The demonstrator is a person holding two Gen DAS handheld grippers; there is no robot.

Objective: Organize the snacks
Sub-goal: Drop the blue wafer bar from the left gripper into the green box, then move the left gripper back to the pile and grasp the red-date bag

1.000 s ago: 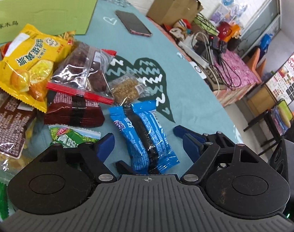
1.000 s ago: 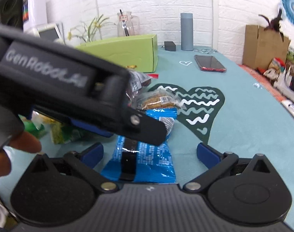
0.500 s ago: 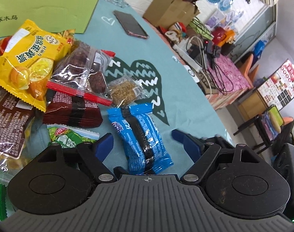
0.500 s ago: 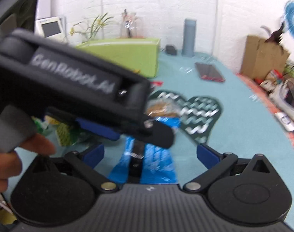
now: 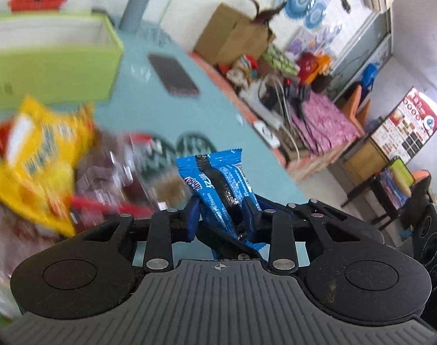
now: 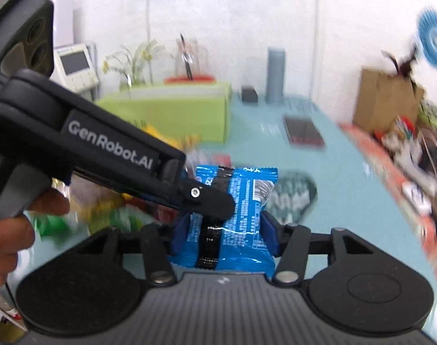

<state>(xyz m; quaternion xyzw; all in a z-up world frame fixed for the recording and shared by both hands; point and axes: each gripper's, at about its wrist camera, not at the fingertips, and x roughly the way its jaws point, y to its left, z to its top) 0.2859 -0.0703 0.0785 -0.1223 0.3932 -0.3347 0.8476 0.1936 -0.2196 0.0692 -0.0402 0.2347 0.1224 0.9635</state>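
1. Both the left gripper (image 5: 222,215) and the right gripper (image 6: 223,231) pinch one blue snack packet (image 5: 218,187), raised off the counter (image 5: 218,109).
2. Just beyond, left, other snacks (image 5: 43,155) lie unsorted.
3. Farther ahead, the green box (image 6: 172,112) awaits; most remains.

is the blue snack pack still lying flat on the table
No, the blue snack pack is clamped in the left claw and lifted off the table.

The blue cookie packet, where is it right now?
The blue cookie packet is clamped in both the left gripper and right gripper, held up above the snack pile.
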